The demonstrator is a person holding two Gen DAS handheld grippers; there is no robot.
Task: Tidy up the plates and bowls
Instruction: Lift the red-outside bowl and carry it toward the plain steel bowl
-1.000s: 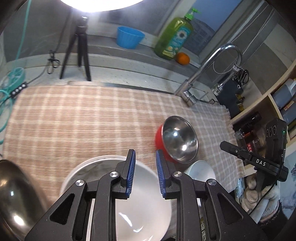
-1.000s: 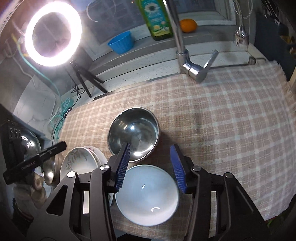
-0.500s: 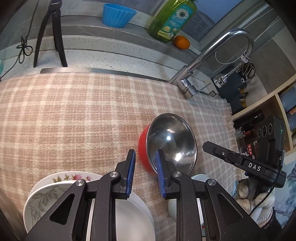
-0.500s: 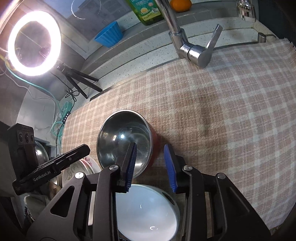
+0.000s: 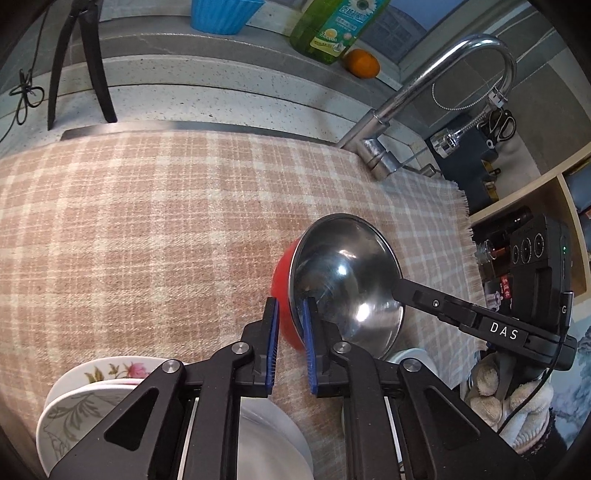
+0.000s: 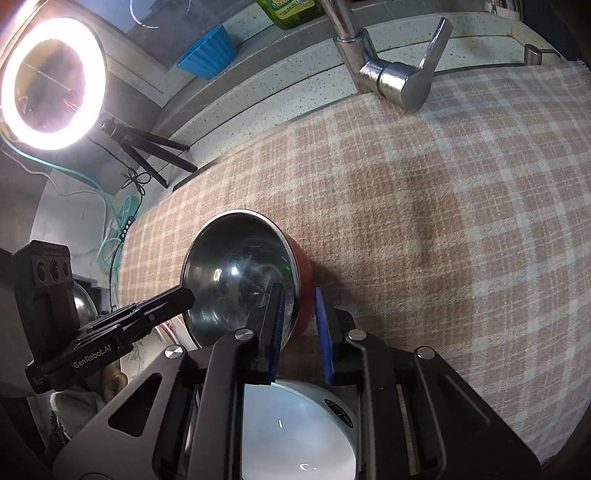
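Observation:
A steel bowl with a red outside [image 5: 343, 280] sits on the plaid cloth; it also shows in the right wrist view [image 6: 240, 273]. My left gripper [image 5: 290, 332] is open, its fingers straddling the bowl's near left rim, one inside and one outside. My right gripper [image 6: 299, 317] is open and straddles the bowl's right rim the same way. A stack of flowered plates [image 5: 85, 391] lies under the left gripper. A white bowl [image 6: 295, 432] lies under the right gripper.
A tap [image 5: 406, 118] stands at the back right of the plaid cloth [image 5: 147, 229]. A blue cup [image 5: 221, 14], a green soap bottle [image 5: 332, 26] and an orange [image 5: 364, 66] sit on the ledge. A ring light [image 6: 48, 81] on a tripod stands left.
Both grippers moved forward from over the plates and the white bowl to the steel bowl's rim, one on each side. The right jaws narrowed.

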